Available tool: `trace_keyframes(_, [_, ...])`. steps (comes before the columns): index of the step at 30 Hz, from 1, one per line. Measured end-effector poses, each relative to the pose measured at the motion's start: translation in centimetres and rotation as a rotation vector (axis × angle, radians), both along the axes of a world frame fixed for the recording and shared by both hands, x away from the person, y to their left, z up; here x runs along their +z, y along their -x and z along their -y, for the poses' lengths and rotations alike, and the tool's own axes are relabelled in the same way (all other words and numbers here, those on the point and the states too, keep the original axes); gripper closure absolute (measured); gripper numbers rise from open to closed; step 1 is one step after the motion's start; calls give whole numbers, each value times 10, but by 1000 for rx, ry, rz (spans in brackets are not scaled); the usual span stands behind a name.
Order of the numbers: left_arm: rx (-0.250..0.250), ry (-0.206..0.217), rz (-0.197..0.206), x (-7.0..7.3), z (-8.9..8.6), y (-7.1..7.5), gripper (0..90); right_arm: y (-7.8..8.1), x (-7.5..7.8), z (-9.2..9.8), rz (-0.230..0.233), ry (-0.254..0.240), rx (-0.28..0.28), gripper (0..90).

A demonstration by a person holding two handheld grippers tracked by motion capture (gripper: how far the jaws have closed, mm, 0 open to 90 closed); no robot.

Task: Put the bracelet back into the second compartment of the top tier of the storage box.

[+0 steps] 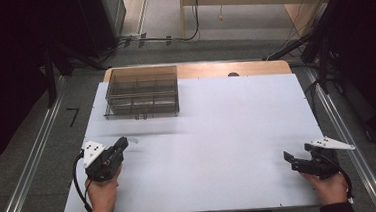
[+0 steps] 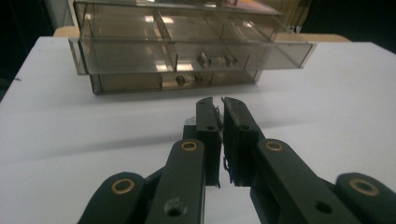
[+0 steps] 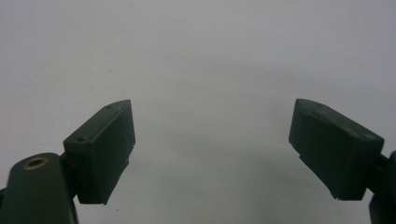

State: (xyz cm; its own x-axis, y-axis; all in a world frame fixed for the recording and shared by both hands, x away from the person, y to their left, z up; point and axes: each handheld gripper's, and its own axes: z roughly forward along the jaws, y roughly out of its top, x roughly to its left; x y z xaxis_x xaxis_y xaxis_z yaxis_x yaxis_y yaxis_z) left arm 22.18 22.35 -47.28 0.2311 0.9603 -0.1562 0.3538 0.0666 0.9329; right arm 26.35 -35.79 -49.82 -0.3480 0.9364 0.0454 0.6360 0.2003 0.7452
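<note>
A smoky clear drawer box [image 1: 142,91] stands at the back left of the white table [image 1: 217,129]. In the left gripper view the drawer box [image 2: 177,46] is straight ahead, a short way off; small metal knobs [image 2: 203,59] show on its front, and one drawer level juts out toward me. My left gripper [image 1: 123,141] is held low at the front left, pointing at the box. Its jaws [image 2: 217,100] stand shut with just a thin slit and nothing seen between them. At the front right, my right gripper [image 1: 297,151] is open, its jaws [image 3: 211,105] wide apart over bare white surface.
The white sheet covers a wooden tabletop [image 1: 253,67] whose far edge shows. Metal rails [image 1: 34,162] run along the floor on both sides, and dark stands and cables [image 1: 166,38] sit beyond the table.
</note>
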Motion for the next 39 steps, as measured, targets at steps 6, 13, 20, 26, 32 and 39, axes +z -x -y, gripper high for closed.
trace_keyframes(6, [10, 14, 42, 6, 0, 0, 863, 0, 0, 0, -4, -3, -1, 131])
trace_keyframes(13, [15, 34, 66, 11, 1, -4, 863, 0, -1, 0, -6, 0, 0, 131])
trace_keyframes(20, [24, 50, 88, 15, 2, -8, 864, -1, -1, 0, -8, 2, 0, 131])
trace_keyframes(26, [31, 57, 103, 18, 3, -11, 869, -1, -1, 0, -10, 1, -2, 131])
trace_keyframes(32, [38, 67, 111, 20, 2, -16, 870, -1, -1, 0, -10, 2, -1, 131])
trace_keyframes(39, [45, 80, 126, 24, 2, -22, 870, -1, -2, 0, -13, 1, -3, 131])
